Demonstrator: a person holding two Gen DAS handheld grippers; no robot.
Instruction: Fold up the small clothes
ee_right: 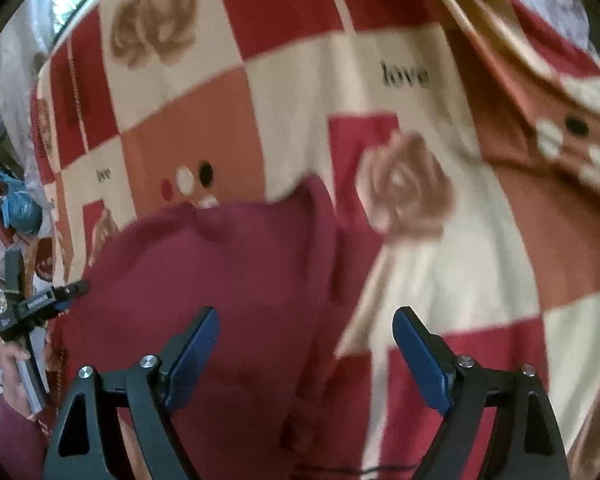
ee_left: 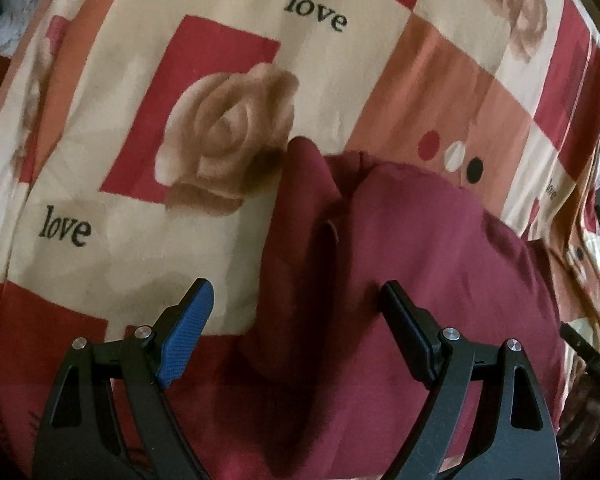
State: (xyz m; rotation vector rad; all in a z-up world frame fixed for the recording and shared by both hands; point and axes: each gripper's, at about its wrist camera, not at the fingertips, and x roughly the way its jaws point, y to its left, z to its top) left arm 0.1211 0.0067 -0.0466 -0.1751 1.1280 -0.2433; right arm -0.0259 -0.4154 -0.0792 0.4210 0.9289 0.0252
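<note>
A dark red small garment (ee_left: 412, 264) lies rumpled on a bedsheet printed with roses and the word "love" (ee_left: 204, 60). My left gripper (ee_left: 296, 292) is open and empty, hovering above the garment's left edge, where a fold runs between the fingers. In the right wrist view the same garment (ee_right: 220, 276) fills the lower left, and my right gripper (ee_right: 306, 320) is open and empty over its right edge. The left gripper (ee_right: 70, 294) shows there at the garment's far left side.
The patterned sheet (ee_right: 480, 272) spreads around the garment on all sides. Its bunched fold (ee_right: 548, 92) rises at the upper right. Clutter (ee_right: 12, 208) lies beyond the bed's left edge. A person's hand (ee_right: 12, 364) shows at lower left.
</note>
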